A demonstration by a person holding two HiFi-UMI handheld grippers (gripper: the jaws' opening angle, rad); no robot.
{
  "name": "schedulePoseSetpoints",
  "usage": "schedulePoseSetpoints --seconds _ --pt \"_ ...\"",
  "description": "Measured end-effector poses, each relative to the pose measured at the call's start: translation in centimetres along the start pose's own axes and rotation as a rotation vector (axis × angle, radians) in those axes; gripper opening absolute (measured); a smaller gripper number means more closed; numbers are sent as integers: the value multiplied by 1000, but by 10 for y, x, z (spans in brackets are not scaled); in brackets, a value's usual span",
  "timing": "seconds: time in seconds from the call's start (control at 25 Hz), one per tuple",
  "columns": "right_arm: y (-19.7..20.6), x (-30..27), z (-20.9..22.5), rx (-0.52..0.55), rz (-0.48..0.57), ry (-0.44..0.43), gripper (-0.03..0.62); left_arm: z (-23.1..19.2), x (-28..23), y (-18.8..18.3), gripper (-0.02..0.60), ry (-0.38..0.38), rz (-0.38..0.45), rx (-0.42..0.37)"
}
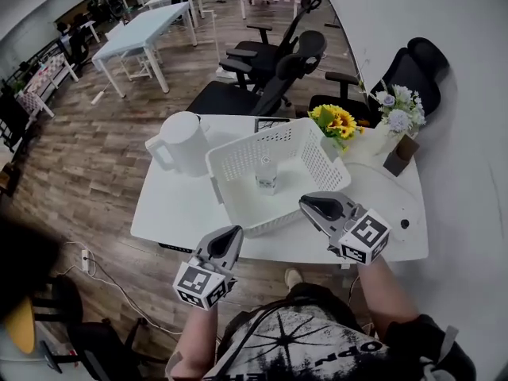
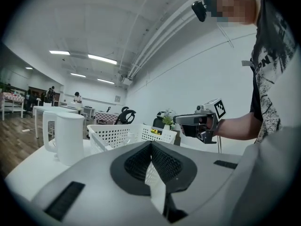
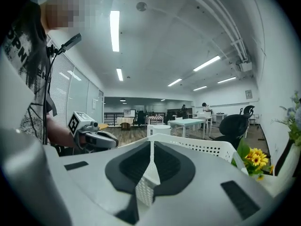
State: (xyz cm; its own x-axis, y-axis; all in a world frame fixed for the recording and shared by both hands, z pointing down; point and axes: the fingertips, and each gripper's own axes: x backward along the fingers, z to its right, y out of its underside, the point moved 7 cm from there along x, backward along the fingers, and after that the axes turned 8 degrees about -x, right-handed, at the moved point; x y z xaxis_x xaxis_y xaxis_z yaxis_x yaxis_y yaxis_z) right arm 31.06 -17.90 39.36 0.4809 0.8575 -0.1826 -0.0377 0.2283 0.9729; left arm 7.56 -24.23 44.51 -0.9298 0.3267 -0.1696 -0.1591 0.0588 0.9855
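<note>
Both claws pressed together at the basket's near rim, with nothing gripped.

The left gripper point(image 1: 235, 232) has its jaws closed, its tip just beside the near left corner of the white perforated basket point(image 1: 238, 159). The right gripper point(image 1: 308, 202), jaws likewise closed, hangs over the basket's near right corner. Behind each pair of jaws only the basket's wall shows. A small glass point(image 1: 266, 178) stands inside the basket, and a white jug point(image 1: 187, 143) is just left of it.

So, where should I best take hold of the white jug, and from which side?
Probably by its handle: the white jug stands upright, and the loop sticks out on its left, away from the basket. Come from the left with the left tool.
</note>
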Motion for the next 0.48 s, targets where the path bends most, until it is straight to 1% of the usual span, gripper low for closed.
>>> schedulePoseSetpoints --seconds 0.2,0.32,0.36,0.4,0.48 --pt "-26 -21 30 51 -33 -52 25 -7 -2 -4 9 -75 -3 14" --pt "-36 -40 44 78 -72 -96 34 -11 -3 -4 9 -115 -5 18" --pt "-39 -47 47 84 -93 -118 59 -13 -3 -5 11 -129 -5 20" --pt "-41 -54 49 91 -115 -141 99 -14 -3 -5 9 -143 -6 24" --pt "-43 -67 53 111 -159 -177 114 -17 -2 -4 11 -168 -9 34"
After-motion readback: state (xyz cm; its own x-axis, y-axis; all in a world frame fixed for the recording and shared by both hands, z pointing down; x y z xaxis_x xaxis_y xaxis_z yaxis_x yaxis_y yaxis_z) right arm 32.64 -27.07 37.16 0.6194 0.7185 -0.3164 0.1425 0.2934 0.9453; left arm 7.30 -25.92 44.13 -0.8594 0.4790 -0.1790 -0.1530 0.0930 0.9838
